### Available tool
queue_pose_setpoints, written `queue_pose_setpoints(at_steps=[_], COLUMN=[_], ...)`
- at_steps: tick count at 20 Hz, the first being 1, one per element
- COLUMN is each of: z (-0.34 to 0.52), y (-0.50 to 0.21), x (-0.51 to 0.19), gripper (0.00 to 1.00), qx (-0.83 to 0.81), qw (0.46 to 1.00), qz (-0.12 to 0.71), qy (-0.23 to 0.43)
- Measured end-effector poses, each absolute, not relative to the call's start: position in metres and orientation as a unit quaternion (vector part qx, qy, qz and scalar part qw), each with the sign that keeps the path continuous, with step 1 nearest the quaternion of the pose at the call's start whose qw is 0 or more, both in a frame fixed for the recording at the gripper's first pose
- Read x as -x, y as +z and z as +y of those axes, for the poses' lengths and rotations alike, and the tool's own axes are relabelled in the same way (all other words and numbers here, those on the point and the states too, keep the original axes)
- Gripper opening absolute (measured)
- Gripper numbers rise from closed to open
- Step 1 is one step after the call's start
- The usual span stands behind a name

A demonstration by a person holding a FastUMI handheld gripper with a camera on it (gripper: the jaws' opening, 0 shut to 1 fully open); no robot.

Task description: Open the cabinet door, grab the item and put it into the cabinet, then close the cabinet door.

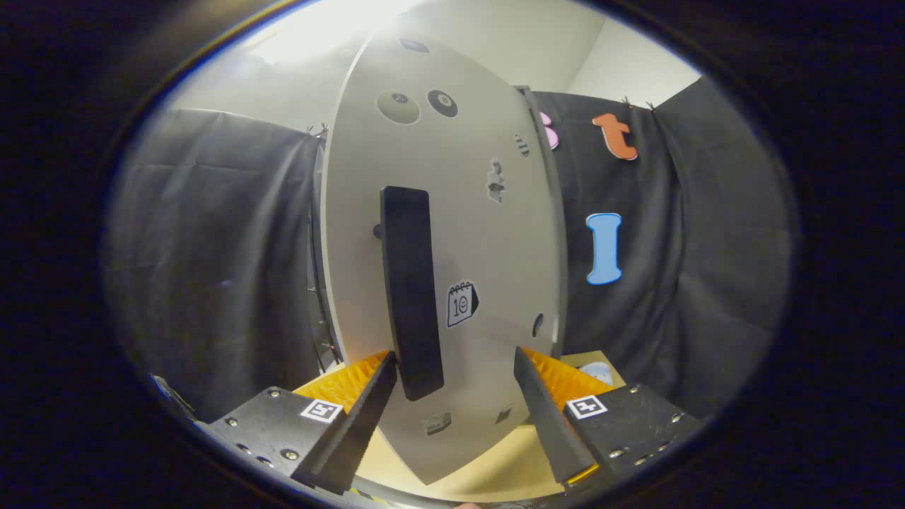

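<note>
- The cabinet door [452, 233] stands directly ahead of the gripper [456, 364], its face toward the camera.
- The fingers are spread wide and hold nothing; the lower end of the vertical handle [412, 290] lies between them, nearer the left finger.
- Whether the door is shut or ajar cannot be told.
- Any grip on the handle: centre it between the fingers, close squarely, then move along the hinge arc.
- The item rests somewhere outside this view; the desk [488, 470] lies below.

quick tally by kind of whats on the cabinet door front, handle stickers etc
On the cabinet door, with the open tongs held just in front of it:
black bar handle: 1
round ball stickers: 2
calendar sticker: 1
other small stickers or marks, too small to identify: about 6
Total: about 10
</note>
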State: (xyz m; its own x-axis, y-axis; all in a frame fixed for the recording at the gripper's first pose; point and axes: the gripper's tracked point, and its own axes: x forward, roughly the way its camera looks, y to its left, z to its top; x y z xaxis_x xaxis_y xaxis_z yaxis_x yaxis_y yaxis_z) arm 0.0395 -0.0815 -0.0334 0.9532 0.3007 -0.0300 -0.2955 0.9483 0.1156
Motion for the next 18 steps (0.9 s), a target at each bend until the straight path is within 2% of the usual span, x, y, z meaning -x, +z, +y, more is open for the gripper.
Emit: queue_pose_setpoints(at_steps=[10,18], z=[0.039,0.076], y=[-0.029,-0.023], x=[-0.140,-0.200], gripper=[0.99,0.98], qx=[-0.014,0.007], qw=[0.987,0.990], qz=[0.000,-0.014], qy=[0.159,0.138])
